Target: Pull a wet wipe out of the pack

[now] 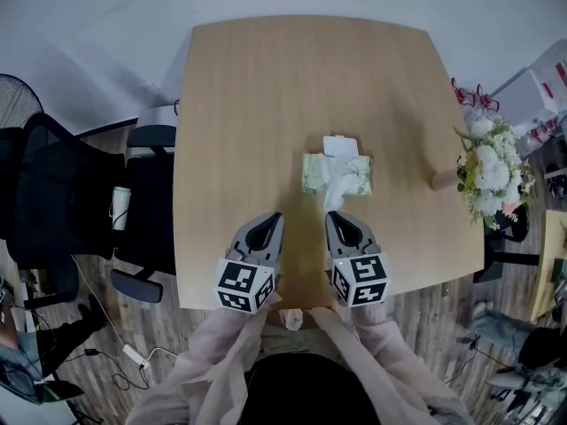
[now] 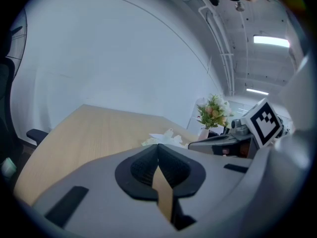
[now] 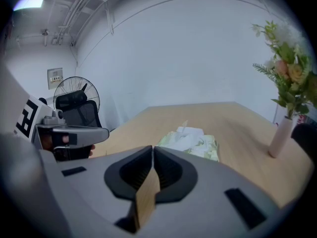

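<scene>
Nearest to me are my two pale sleeves point(image 1: 230, 343). From them my tongs reach over the near edge of the wooden surface point(image 1: 257, 96), side by side and a little apart.

My left tongs point(image 1: 273, 224) are closed. The two dark pads meet at the tips and there is nothing between them. My right tongs point(image 1: 334, 222) are closed in the same way and are also empty. Both point slightly downward toward the middle of the surface.

Just beyond the tip of my right tongs begins a white wet wipe point(image 1: 333, 193). It hangs out of the pack as a crumpled strip, and its free end comes near to the right tongs. I cannot see that it touches them.

The pack point(image 1: 354, 175) itself is pale green with a pattern. It lies flat near the middle of the surface, straight ahead of my right tongs. Its white lid point(image 1: 340, 145) is folded open on the far side.

Further to the right, near the edge of the surface, stands a vase with white and pink flowers point(image 1: 489, 171). To the left, beside the surface, is a black office chair point(image 1: 53, 184), and behind it a standing fan point(image 1: 16, 100).
</scene>
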Available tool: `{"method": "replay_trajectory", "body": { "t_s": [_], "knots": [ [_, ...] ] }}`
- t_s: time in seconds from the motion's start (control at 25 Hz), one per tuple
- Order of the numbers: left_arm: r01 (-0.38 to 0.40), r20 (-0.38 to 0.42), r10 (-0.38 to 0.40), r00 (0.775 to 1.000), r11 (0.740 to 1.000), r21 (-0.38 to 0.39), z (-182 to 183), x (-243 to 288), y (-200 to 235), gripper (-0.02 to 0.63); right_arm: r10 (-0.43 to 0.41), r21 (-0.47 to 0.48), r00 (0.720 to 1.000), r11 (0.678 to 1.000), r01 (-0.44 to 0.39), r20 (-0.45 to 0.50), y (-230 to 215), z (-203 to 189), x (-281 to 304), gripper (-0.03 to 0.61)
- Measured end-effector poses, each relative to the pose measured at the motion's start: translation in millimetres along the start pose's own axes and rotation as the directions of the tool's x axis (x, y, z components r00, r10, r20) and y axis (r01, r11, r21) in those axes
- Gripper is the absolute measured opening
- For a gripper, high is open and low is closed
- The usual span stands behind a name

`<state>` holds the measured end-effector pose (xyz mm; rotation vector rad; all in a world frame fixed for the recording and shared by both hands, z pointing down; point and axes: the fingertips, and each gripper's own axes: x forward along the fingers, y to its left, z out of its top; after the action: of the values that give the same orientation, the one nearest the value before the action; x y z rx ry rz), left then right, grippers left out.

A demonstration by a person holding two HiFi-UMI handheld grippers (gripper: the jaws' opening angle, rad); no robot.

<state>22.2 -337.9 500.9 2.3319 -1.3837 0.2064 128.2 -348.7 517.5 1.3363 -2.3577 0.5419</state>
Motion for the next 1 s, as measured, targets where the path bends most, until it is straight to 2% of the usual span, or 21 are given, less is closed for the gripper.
{"method": "replay_trajectory", "body": {
  "t_s": [1.0],
  "knots": [
    [0.110, 0.016, -0.111, 0.994, 0.992, 0.068, 1.7, -40.6, -24.0, 0.012, -0.098, 0.049, 0.993, 0.994, 0.095, 0.070, 31.2, -7.5, -52.0, 0.023]
  ]
}}
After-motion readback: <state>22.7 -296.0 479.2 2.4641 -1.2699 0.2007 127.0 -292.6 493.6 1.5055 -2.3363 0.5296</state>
